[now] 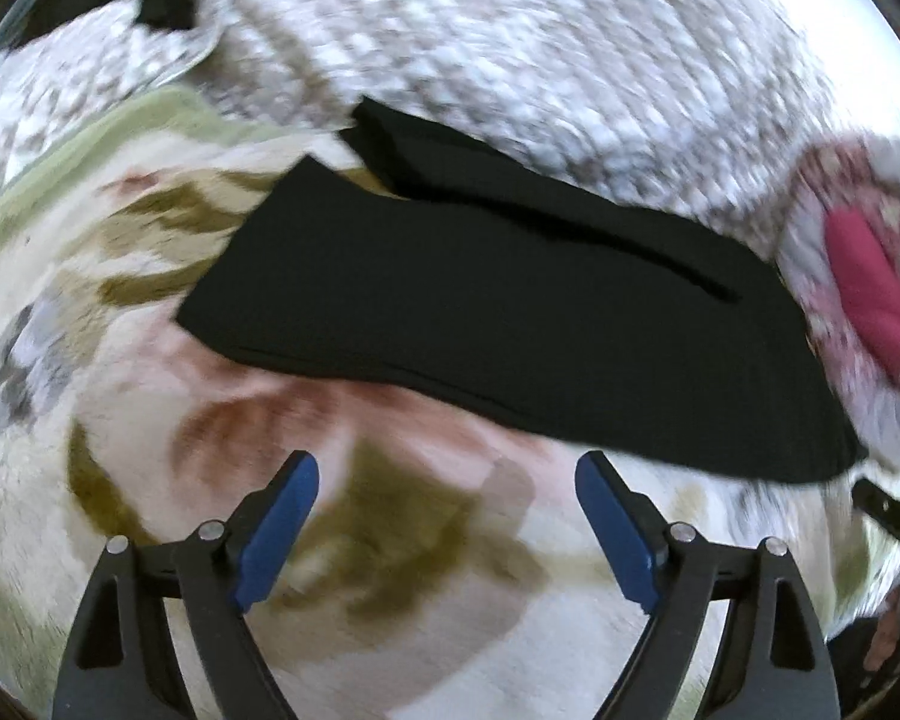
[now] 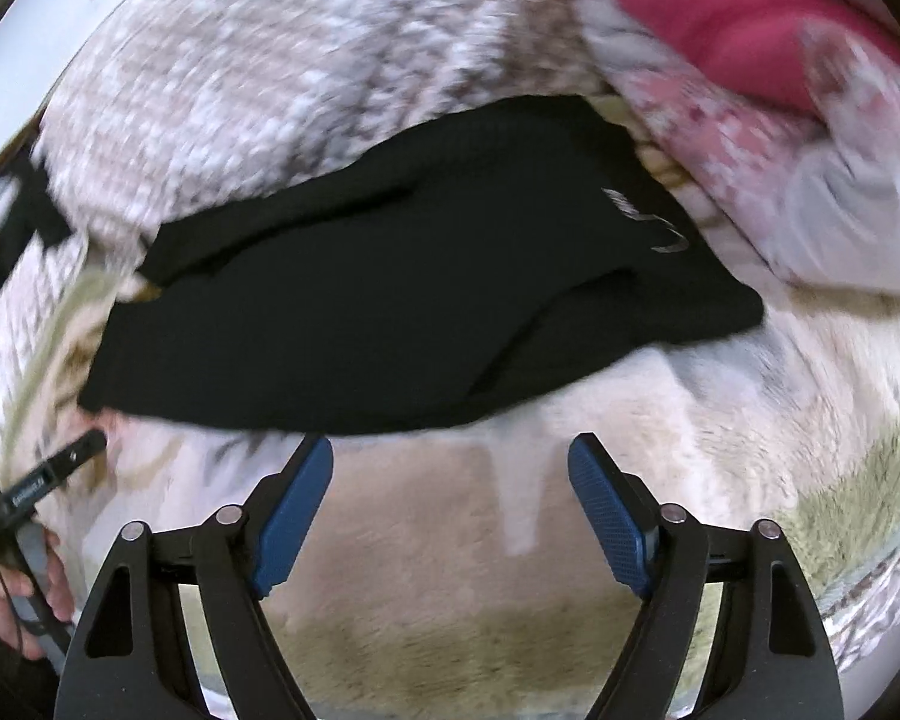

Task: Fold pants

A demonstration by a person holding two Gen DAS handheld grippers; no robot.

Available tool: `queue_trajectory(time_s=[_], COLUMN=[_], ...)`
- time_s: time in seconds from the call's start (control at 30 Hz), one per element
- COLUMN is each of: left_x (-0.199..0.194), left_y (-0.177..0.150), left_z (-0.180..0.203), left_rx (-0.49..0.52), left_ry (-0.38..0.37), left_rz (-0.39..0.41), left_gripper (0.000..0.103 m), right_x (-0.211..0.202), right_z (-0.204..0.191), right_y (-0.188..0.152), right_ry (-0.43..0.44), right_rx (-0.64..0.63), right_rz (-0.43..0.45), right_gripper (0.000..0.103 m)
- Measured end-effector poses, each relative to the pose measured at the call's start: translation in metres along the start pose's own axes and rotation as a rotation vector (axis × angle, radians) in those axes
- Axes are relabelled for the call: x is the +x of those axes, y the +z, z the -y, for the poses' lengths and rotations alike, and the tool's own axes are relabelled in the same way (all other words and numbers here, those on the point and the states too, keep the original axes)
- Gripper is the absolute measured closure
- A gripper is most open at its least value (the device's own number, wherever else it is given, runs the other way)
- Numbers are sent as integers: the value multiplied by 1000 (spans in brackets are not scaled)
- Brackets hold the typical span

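Both grippers, left gripper [image 1: 447, 474] and right gripper [image 2: 450, 456], gape empty near seemingly folded black pants [image 1: 498, 324].

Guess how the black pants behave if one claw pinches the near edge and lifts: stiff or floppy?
Probably floppy: the black pants lie in soft, uneven layers that follow the patterned blanket, so the free part would likely droop. Layers may separate, since overlapping folds show. Likely some drag on the fuzzy blanket rather than sliding freely.

Black hand-held gripper [image 1: 447, 474], blue pads [image 1: 282, 531]
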State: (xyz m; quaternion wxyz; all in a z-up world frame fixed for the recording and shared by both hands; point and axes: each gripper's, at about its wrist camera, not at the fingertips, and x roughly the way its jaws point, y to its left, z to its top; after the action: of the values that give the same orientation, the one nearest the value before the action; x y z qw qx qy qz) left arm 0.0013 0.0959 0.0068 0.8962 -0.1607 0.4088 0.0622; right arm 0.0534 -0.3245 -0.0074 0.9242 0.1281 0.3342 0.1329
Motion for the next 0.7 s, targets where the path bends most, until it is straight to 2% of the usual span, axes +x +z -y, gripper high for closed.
queue_trajectory(time_s=[0.13, 0.2, 0.43, 0.63, 0.7], left_x=[12, 18, 34, 43, 45], left_y=[8, 11, 29, 42, 46], left_z=[-27, -36, -50, -53, -55], left_rx=[-93, -125, -190, -206, -216], left_ry=[-10, -33, -77, -73, -68], left_rz=[-8, -9, 6, 23, 29], left_gripper=[22, 25, 25, 25, 33], right_x=[0, 3, 21, 34, 37], right_z=[19, 25, 51, 70, 73], right_y=[9, 13, 29, 42, 46], right_ry=[45, 56, 88, 128, 136], right_rx=[96, 127, 250, 340, 359], right_rz=[24, 33, 46, 66, 76], right_gripper=[35, 35, 35, 35, 37])
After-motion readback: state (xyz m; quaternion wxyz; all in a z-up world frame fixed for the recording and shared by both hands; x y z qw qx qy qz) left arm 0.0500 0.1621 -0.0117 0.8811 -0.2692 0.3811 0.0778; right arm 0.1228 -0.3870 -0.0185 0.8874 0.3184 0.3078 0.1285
